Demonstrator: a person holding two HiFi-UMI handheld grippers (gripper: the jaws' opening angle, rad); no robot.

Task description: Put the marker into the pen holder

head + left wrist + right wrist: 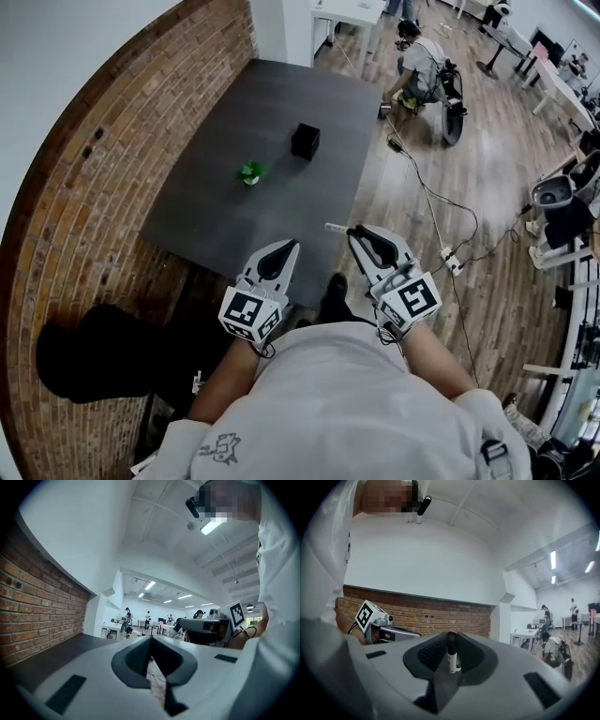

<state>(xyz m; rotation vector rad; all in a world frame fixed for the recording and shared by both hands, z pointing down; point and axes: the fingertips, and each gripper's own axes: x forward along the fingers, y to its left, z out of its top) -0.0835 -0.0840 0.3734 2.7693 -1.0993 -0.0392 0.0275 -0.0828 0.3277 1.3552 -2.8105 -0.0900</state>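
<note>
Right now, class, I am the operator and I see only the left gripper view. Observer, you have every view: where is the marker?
Observer: The white marker with the black cap is clamped crosswise between the jaws of the right gripper.
Operator: And where is the pen holder?
Observer: The black cube-shaped pen holder stands on the dark grey table, ahead of that gripper and well apart from it.
Operator: Is anything else on that table?
Observer: A small green object sits in the head view to the holder's left, a little nearer the person.
</note>
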